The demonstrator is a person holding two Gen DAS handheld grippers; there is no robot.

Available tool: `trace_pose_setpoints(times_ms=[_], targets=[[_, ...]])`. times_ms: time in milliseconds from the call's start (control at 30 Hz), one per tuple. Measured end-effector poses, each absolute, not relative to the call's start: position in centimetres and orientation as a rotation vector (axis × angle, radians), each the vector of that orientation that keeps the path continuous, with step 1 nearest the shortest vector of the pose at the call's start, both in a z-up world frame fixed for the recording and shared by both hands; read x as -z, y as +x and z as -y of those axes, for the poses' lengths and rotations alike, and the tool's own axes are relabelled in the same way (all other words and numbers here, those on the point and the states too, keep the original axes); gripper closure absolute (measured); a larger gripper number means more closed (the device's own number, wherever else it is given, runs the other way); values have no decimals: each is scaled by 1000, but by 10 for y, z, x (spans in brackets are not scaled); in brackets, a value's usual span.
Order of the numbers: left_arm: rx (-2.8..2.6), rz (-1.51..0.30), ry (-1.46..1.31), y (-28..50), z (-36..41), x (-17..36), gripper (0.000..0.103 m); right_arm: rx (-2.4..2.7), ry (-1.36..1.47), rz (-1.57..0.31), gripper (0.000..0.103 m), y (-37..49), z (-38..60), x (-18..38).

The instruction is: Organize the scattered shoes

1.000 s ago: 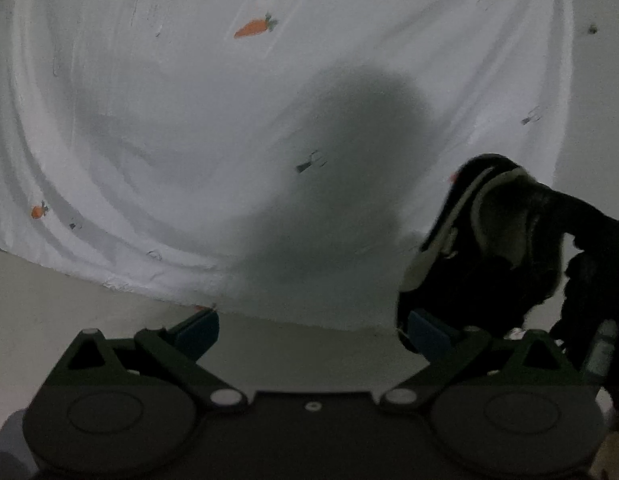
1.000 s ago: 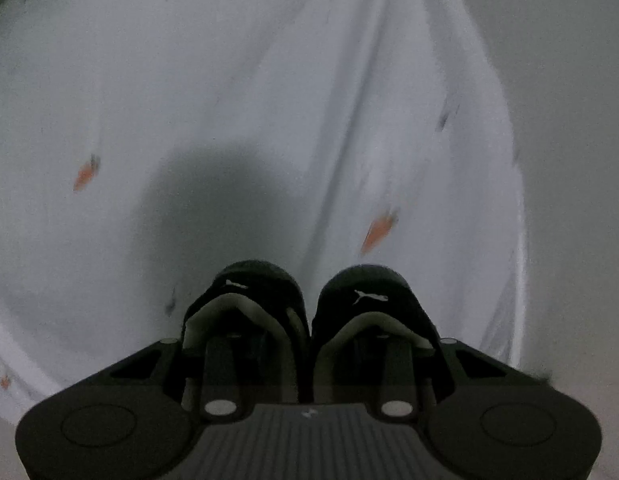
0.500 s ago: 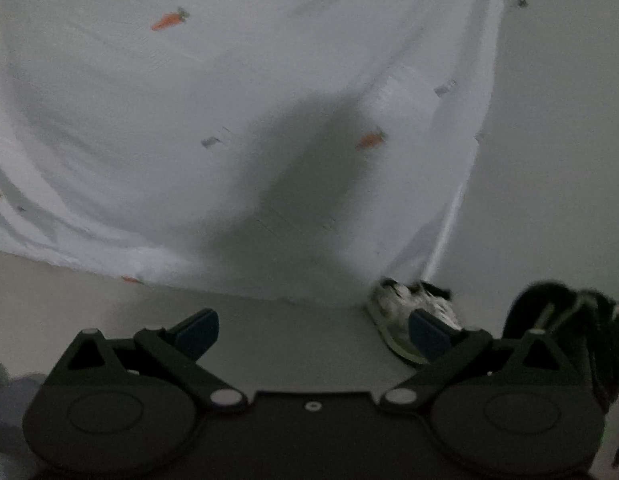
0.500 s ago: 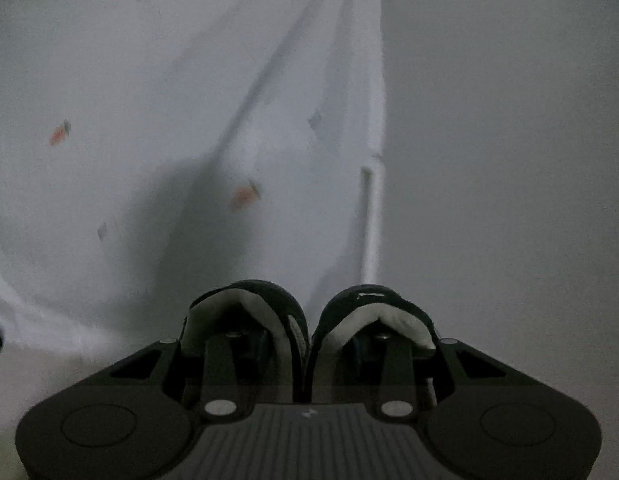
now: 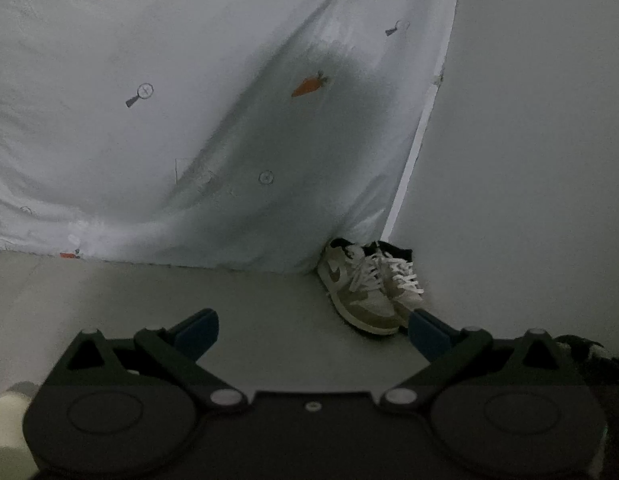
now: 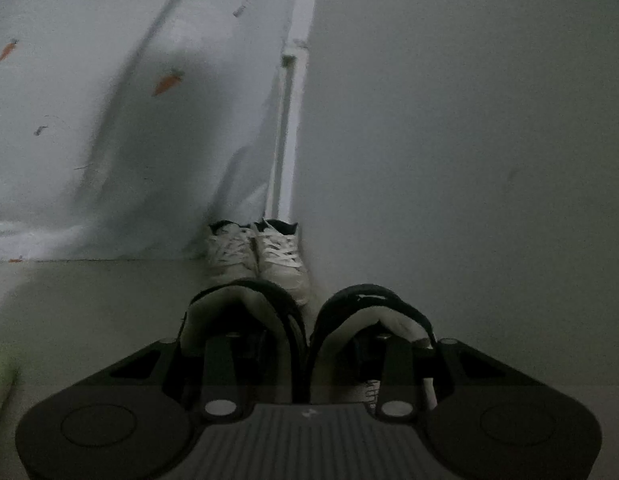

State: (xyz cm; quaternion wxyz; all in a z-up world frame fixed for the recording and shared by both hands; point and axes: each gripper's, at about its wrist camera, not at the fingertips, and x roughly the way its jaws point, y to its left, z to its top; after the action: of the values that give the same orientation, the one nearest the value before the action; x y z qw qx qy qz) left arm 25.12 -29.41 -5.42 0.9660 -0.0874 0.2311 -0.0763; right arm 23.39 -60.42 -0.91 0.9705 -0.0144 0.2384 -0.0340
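A pair of black shoes (image 6: pixel 245 300) with pale lining fills the lower middle of the right wrist view. My right gripper (image 6: pixel 307 344) is shut on them, one finger inside each shoe, pressing their inner walls together. Just beyond them a tan and white pair of sneakers (image 6: pixel 255 256) stands side by side on the floor in the corner, toes toward me. In the left wrist view the same sneakers (image 5: pixel 369 284) sit right of centre. My left gripper (image 5: pixel 311 324) is open and holds nothing, its right fingertip close to the sneakers' toes. The black shoes (image 5: pixel 589 356) show at the far right edge.
A white sheet with carrot prints (image 5: pixel 189 120) hangs down to the floor on the left. A plain grey wall (image 5: pixel 529 160) stands on the right, meeting the sheet at a white strip (image 6: pixel 285 120). Pale grey floor (image 5: pixel 269 300) lies in front. A pale object (image 5: pixel 5 412) sits at the lower left.
Both views have swung right, from the sheet to the corner, and dropped lower. The tan sneakers came into view and grew closer. The black shoes stayed held in the right gripper.
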Motion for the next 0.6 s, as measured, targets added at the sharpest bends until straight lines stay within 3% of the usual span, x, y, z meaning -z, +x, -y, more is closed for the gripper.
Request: trace_pose_setpoints(times_ms=[600], targets=[[128, -640, -122, 380, 302, 95, 1, -52, 35, -853, 63, 461, 618, 128]])
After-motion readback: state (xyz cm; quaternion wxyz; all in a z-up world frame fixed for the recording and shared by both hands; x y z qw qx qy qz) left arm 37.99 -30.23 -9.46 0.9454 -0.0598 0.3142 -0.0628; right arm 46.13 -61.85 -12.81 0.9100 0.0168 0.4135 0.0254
